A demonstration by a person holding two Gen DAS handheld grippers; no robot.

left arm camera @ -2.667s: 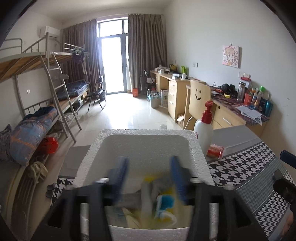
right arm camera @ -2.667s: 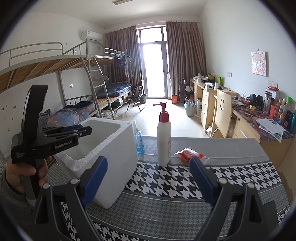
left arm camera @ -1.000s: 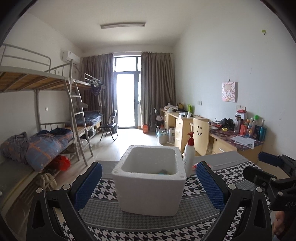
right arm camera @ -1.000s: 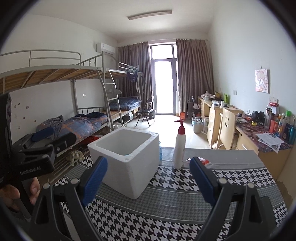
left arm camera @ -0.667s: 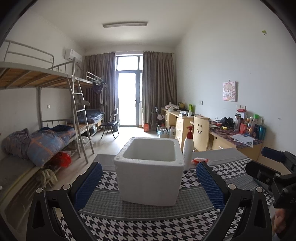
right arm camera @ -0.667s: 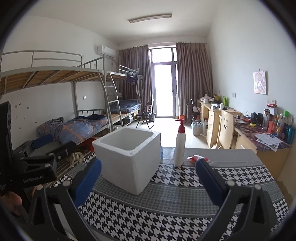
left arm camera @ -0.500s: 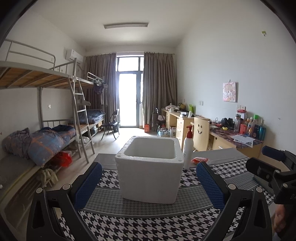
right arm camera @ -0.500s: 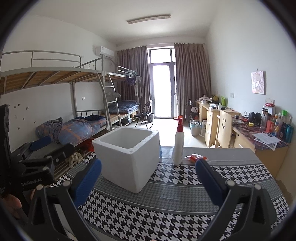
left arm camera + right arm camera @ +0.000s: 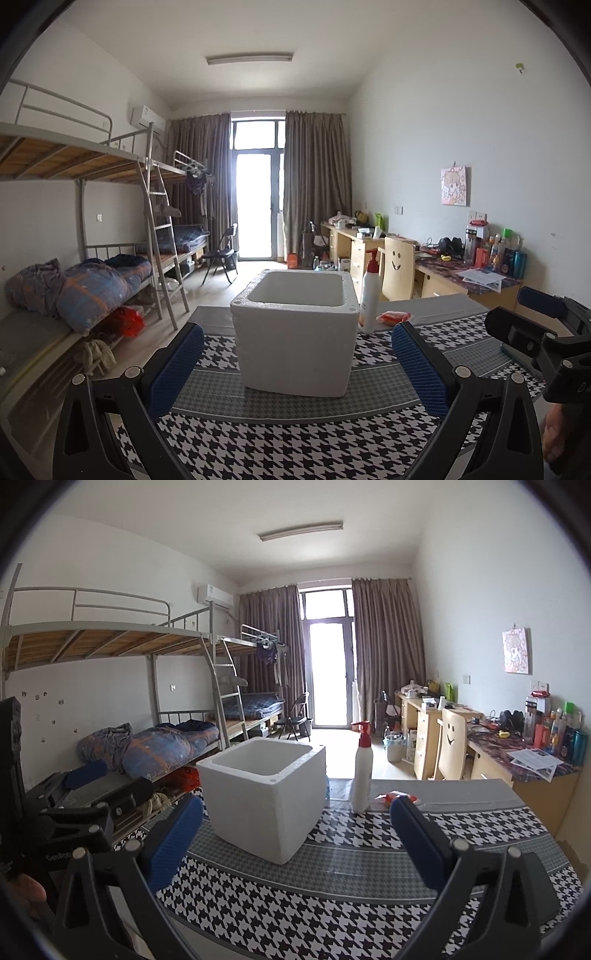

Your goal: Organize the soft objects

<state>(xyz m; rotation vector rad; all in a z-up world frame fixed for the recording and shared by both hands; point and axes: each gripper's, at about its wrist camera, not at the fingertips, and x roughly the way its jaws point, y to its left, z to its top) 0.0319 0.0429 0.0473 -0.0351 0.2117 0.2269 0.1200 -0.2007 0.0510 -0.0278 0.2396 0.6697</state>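
A white foam box [image 9: 295, 343] stands on the houndstooth table cloth [image 9: 295, 443]; it also shows in the right wrist view [image 9: 266, 797]. Its inside is hidden from both views, so no soft objects show. My left gripper [image 9: 295, 363] is open and empty, held back from the box and level with its front wall. My right gripper [image 9: 295, 843] is open and empty, back from the box's right corner. The right gripper's body shows at the right in the left wrist view [image 9: 535, 336]; the left one at the left in the right wrist view [image 9: 74, 812].
A white pump bottle with a red top [image 9: 369, 291] [image 9: 362, 771] stands right of the box, a red packet [image 9: 395, 316] [image 9: 397, 796] beside it. Bunk beds [image 9: 74, 221] line the left wall, desks and a chair [image 9: 399, 273] the right.
Both grippers have pulled back and up from the box. The left gripper, earlier nearly shut inside the box over coloured items, is now wide open and empty. The box looks smaller and farther.
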